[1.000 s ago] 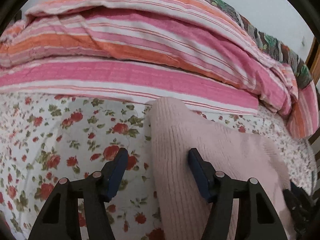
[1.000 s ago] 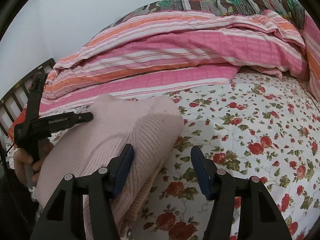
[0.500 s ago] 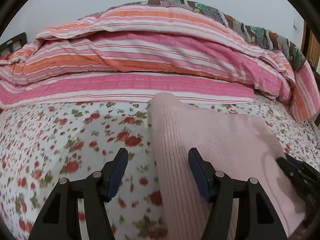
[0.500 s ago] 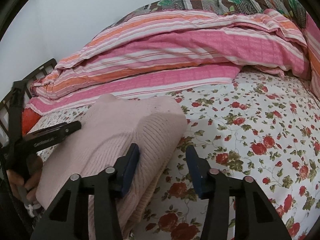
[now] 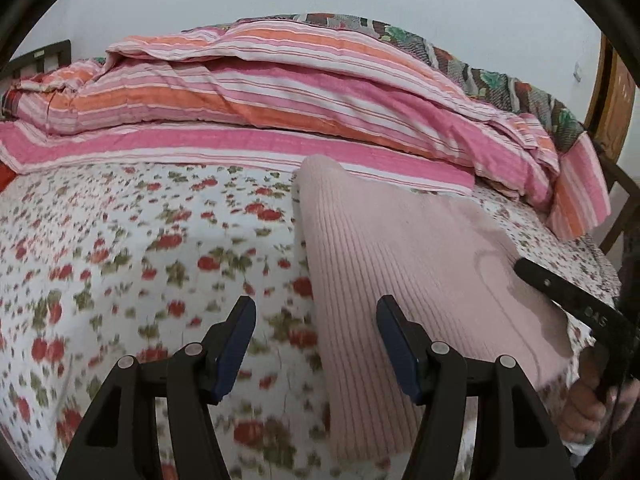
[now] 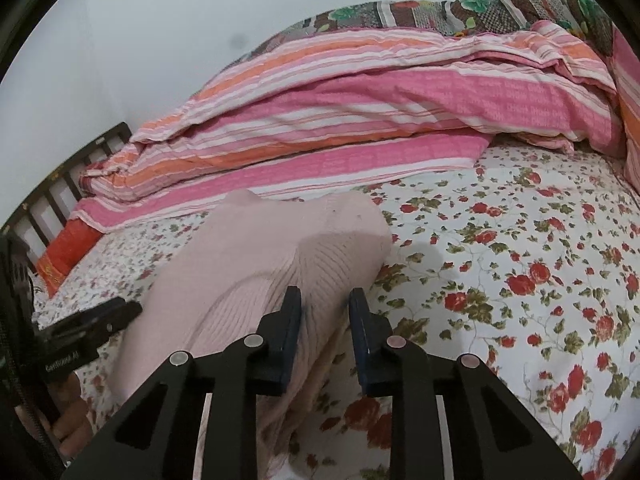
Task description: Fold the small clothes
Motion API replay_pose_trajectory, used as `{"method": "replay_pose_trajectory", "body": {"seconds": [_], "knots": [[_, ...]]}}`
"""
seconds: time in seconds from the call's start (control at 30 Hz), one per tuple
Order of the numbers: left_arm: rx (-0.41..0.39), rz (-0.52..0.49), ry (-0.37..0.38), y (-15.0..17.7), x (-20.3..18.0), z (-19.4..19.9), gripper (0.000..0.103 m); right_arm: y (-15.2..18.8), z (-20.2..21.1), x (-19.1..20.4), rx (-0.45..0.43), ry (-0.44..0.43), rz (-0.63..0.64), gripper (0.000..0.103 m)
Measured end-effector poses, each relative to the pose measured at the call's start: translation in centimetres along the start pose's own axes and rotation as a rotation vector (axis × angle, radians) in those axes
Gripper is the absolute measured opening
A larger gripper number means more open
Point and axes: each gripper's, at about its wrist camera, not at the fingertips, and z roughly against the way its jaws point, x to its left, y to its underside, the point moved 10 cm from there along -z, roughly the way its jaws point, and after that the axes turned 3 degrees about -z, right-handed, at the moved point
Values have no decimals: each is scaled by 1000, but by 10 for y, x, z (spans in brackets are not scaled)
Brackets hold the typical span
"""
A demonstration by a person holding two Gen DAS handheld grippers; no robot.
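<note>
On floral sheet (image 5: 132,248), pink sweater (image 5: 400,264) (folded)

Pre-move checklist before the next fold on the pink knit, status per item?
1. Pink knit sweater lies on the floral sheet, already doubled over: ok.
2. Left gripper open and holding nothing, at the sweater's left edge: ok.
3. Right gripper jaws narrowed around the sweater's right edge, not clamped on it: not ok for lifting.
4. Layers aligned under the fold: cannot tell, lower layers hidden.
5. Striped quilt bunched behind the sweater, apart from it: ok.
6. Bare sheet to the right of the sweater: ok.
</note>
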Motion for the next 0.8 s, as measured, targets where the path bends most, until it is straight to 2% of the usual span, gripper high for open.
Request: {"method": "replay_pose_trajectory", "body": {"seconds": [0.1, 0.4, 0.47, 0.53, 0.6, 0.63, 0.73, 0.8], "knots": [[5, 1, 8, 9, 0, 1, 63, 4, 1, 5, 5, 2, 29, 24], [-8, -9, 5, 11, 0, 0, 70, 14, -1, -2, 11, 88, 77, 24], [-13, -14, 1, 10, 0, 1, 70, 9, 7, -3, 12, 67, 40, 25], [-12, -15, 6, 9, 1, 0, 71, 4, 13, 0, 2, 13, -16, 30], [-11, -8, 10, 9, 0, 0, 71, 2, 16, 6, -4, -31, -40, 40], [-9, -5, 14, 10, 0, -1, 71, 1, 16, 10, -8, -39, -38, 40], [-10, -15, 12, 9, 1, -1, 71, 7, 10, 21, 1, -33, -5, 40], [-10, -22, 16, 9, 1, -1, 71, 16, -2, 20, 37, 24, 16, 38]]}}
